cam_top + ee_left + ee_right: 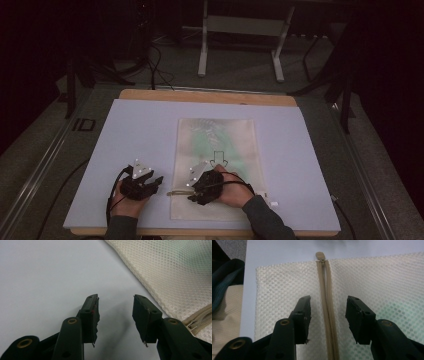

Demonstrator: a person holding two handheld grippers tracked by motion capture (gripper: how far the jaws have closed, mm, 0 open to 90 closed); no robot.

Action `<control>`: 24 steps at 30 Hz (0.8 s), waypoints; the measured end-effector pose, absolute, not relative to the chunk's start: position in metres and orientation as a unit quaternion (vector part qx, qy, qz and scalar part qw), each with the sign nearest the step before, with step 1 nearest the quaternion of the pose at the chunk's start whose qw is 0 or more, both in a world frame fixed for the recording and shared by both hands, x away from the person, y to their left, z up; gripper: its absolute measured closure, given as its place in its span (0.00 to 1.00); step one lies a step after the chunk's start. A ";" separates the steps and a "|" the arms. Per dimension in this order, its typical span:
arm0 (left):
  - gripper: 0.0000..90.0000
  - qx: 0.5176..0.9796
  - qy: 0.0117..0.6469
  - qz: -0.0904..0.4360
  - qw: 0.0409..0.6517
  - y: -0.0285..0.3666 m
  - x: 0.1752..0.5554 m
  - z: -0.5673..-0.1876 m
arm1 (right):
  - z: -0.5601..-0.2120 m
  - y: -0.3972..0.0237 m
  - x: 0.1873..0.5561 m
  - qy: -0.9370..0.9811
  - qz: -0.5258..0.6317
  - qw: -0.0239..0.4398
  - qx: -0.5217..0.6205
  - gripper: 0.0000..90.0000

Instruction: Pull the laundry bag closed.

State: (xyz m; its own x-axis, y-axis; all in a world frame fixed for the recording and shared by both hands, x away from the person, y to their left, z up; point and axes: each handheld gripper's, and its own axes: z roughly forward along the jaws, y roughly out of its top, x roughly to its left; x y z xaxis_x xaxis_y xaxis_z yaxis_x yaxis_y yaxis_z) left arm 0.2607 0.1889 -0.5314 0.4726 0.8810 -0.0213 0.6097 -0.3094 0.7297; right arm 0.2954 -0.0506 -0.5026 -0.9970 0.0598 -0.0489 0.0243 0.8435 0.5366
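A white mesh bag (215, 150) lies flat on the pale mat (140, 130), with something green showing through it and a black arrow printed on it. A tan zipper (327, 302) runs across its near end and ends in a pull tab (320, 255) at the bag's left edge. My right gripper (328, 300) is open, one jaw on either side of the zipper, just above the mesh. In the high view the right gripper (192, 191) sits over the bag's near left part. My left gripper (115, 298) is open above bare mat, just left of the mesh bag (175, 272).
The mat covers a wooden table (210, 96). A white metal frame (242, 30) and cables stand on the floor beyond. Bare mat stretches left, right and beyond the bag. The person's clothing (224, 290) lies past the near table edge.
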 end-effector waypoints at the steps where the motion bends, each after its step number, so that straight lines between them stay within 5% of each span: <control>1: 0.62 0.785 0.475 0.196 0.346 0.189 0.261 -0.531 | -0.503 -0.049 0.295 0.959 0.280 0.030 0.021 0.62; 24: 0.61 0.784 0.476 0.195 0.347 0.190 0.261 -0.531 | -0.509 -0.018 0.293 0.955 0.296 0.029 0.007 0.76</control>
